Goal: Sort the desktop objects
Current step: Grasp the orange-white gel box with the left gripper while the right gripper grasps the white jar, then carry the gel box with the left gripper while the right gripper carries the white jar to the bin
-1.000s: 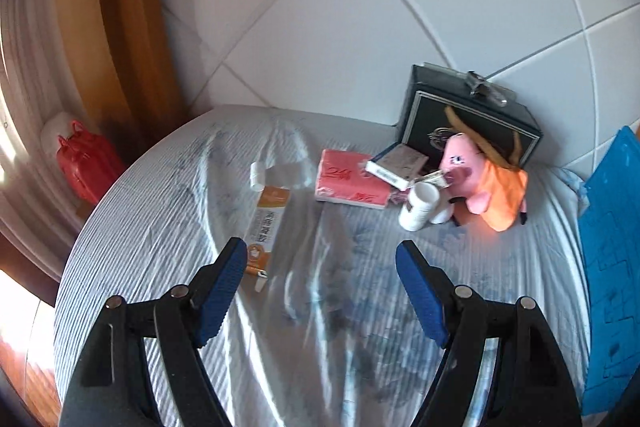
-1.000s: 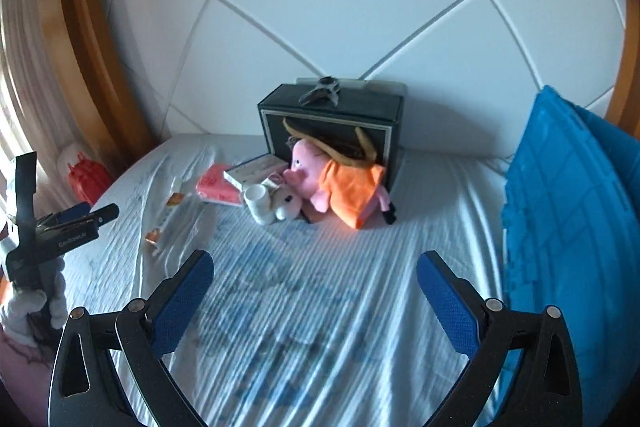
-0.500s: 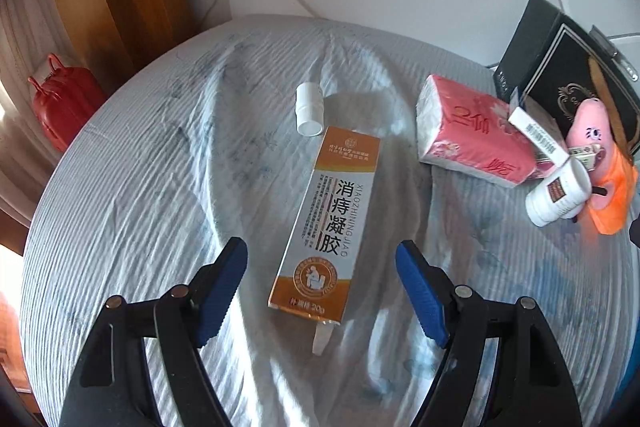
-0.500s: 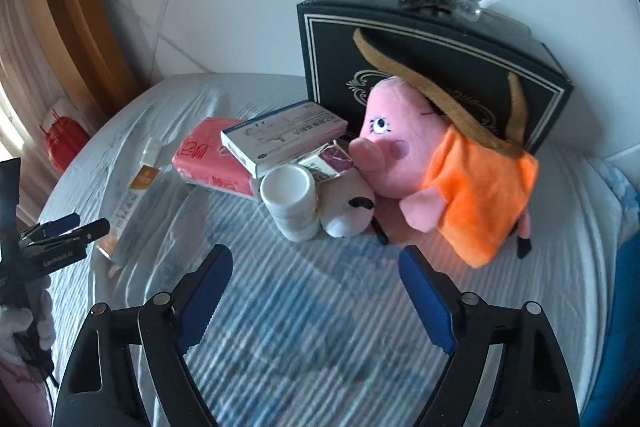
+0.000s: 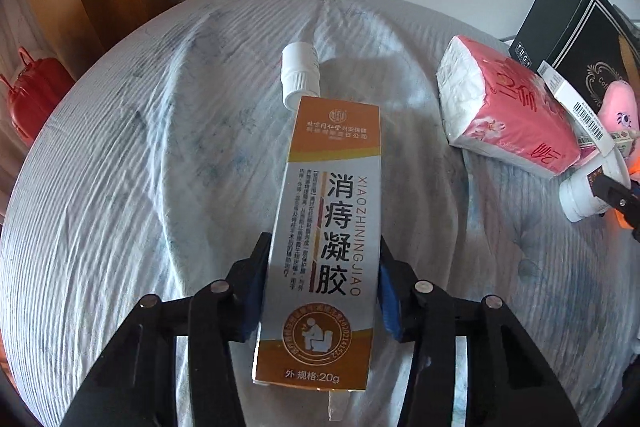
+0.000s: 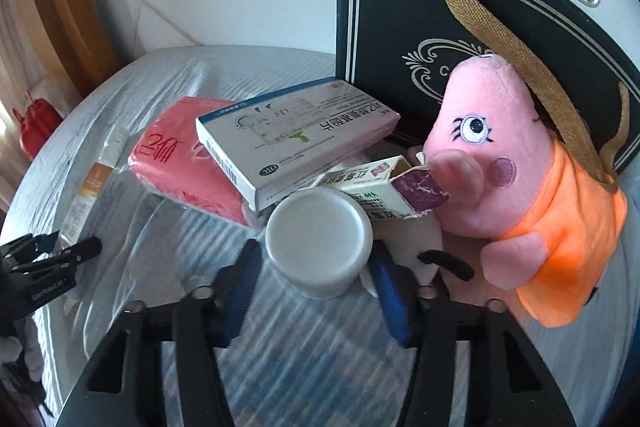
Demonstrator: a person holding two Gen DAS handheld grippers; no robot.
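Note:
An orange and white ointment box (image 5: 332, 211) lies on the striped sheet (image 5: 120, 187), with a white tube cap (image 5: 300, 79) showing beyond it. My left gripper (image 5: 322, 255) is closing on the box, its blue pads against both long sides. In the right wrist view a white bottle (image 6: 318, 239) stands before a pile of boxes. My right gripper (image 6: 316, 259) is closing around the bottle, one pad at each side of its cap. The left gripper (image 6: 60, 259) shows at the far left of that view, over the ointment box (image 6: 86, 199).
Behind the bottle lie a pink tissue pack (image 6: 176, 163), a white and blue medicine box (image 6: 296, 135) and a small torn carton (image 6: 384, 187). A pink plush pig (image 6: 500, 179) leans on a black gift box (image 6: 400, 7). A red object (image 5: 36, 99) sits beyond the bed's left edge.
Both grippers have come down and forward to their objects. The left jaws have narrowed onto the ointment box, the right jaws around the white bottle.

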